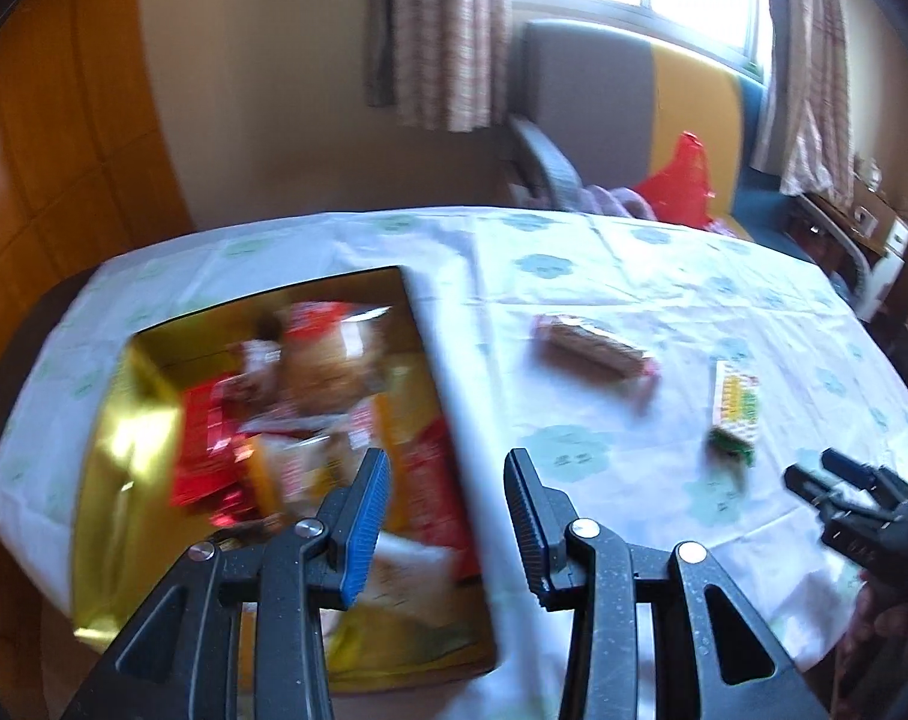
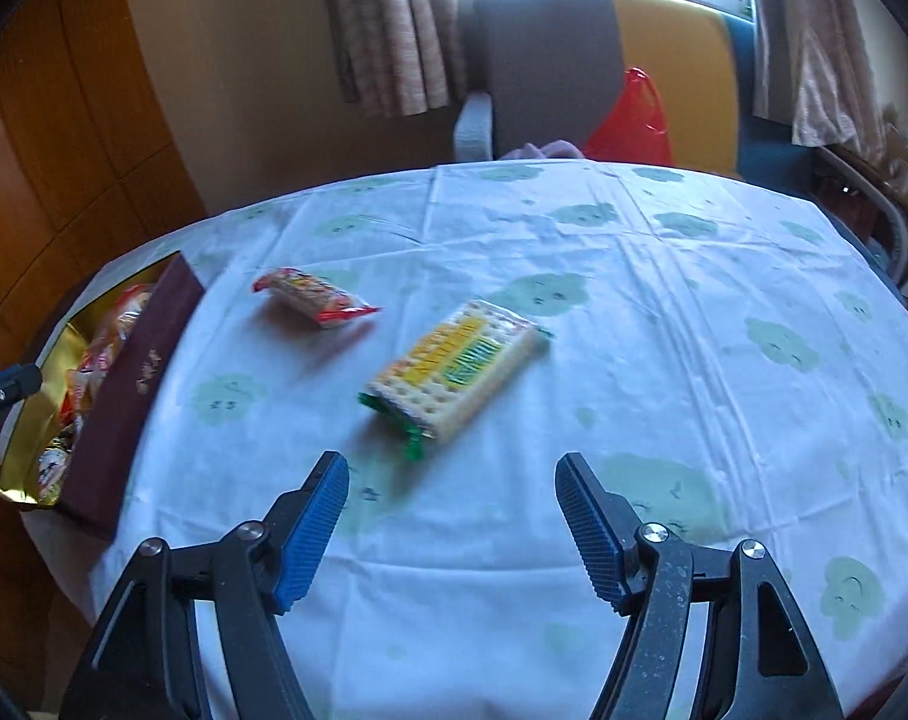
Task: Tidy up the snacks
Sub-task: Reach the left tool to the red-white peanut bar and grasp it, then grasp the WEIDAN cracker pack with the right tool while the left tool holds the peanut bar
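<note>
here the left gripper (image 1: 447,474) stood with its jaws spread wide and nothing between them, hanging over the right wall of the gold-lined box (image 1: 102,480). the right gripper (image 2: 452,474) was likewise spread wide and held nothing, poised above bare tablecloth (image 2: 664,300) to the right of the box. in the left wrist view its dark fingers (image 1: 838,474) showed far right of the box, but too small and edge-on there to judge their gap.

nearest the right gripper, just beyond its fingertips, lay the cracker pack (image 2: 454,369) with its yellow and green label, flat on the cloth and well right of the box. the red-ended biscuit pack (image 2: 312,298) lay between the cracker pack and the box, apart from both. inside the box a heap of red and orange snack packets (image 1: 309,408) was piled, blurred in the left wrist view. the box's maroon outer wall (image 2: 132,396) faced the right gripper. beyond the table, farther from the box, stood a grey and yellow chair (image 2: 574,54) with a red bag (image 2: 634,120) on it.
</note>
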### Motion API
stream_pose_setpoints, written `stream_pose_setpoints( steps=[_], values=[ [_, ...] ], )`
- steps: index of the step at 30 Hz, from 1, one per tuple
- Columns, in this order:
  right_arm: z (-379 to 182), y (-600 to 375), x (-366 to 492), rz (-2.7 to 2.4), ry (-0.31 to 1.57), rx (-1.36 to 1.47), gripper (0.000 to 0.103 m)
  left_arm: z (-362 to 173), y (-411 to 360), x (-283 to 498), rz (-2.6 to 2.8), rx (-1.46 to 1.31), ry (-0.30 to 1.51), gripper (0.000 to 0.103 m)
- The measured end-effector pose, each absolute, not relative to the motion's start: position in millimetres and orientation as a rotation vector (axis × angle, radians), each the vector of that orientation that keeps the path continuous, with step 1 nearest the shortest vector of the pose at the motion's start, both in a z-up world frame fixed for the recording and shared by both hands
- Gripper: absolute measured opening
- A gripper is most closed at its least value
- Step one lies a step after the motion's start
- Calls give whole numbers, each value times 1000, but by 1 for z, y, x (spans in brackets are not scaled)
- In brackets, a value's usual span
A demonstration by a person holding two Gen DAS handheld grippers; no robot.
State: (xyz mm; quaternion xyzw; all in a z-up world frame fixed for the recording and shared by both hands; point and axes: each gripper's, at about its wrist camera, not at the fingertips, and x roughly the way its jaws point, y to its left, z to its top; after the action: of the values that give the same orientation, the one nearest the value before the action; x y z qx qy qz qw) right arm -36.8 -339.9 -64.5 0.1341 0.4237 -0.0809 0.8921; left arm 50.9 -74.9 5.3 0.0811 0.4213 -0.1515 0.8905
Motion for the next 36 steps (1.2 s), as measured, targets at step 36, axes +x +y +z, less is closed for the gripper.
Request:
stream_pose_setpoints(
  steps=[36],
  values=[
    [-98,-356,-36,-148,935,280,78,-89,-220,150,-411,164,1103,28]
  ],
)
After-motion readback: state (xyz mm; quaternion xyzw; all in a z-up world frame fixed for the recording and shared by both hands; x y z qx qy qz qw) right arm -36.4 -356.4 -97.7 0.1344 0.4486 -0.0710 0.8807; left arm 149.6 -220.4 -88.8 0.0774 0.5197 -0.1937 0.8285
